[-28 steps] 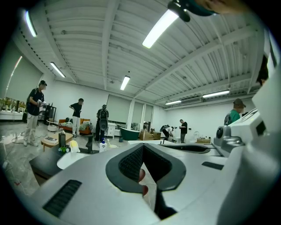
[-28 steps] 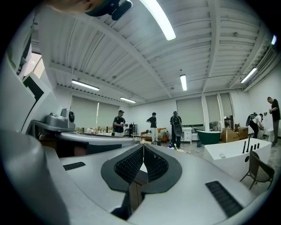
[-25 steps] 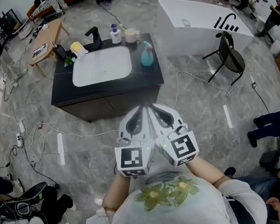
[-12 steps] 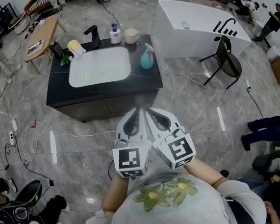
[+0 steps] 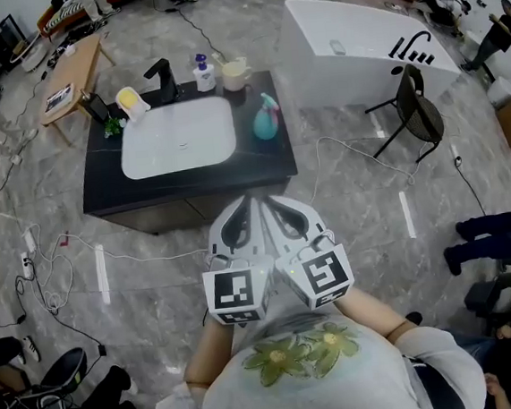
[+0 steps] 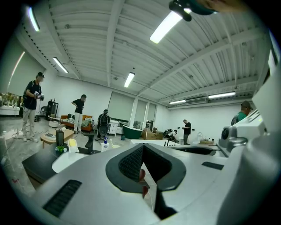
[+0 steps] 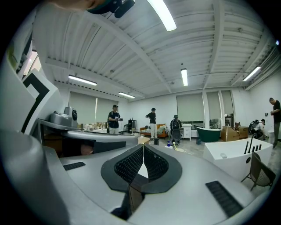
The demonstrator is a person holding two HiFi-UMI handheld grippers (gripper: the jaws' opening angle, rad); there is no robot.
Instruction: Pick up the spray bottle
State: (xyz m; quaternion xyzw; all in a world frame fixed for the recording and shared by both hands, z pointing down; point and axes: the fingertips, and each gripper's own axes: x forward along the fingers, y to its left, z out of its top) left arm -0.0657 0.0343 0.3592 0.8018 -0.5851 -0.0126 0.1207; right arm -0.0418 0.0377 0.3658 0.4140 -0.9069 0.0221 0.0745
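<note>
Left tool (image 5: pixel 251 199) and right tool (image 5: pixel 268 200): jaws together, nothing between them, held side by side over the floor. Spray bottle (image 5: pixel 265 119): upright on the table (image 5: pixel 190 183), at 3 o'clock of the sink (image 5: pixel 177 136), at 12 o'clock from both tools, well apart.

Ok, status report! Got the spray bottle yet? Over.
Left gripper and right gripper shut, empty, side by side before the vanity. Spray bottle upright right of the sink, untouched. Nothing seen blocking it, over.
</note>
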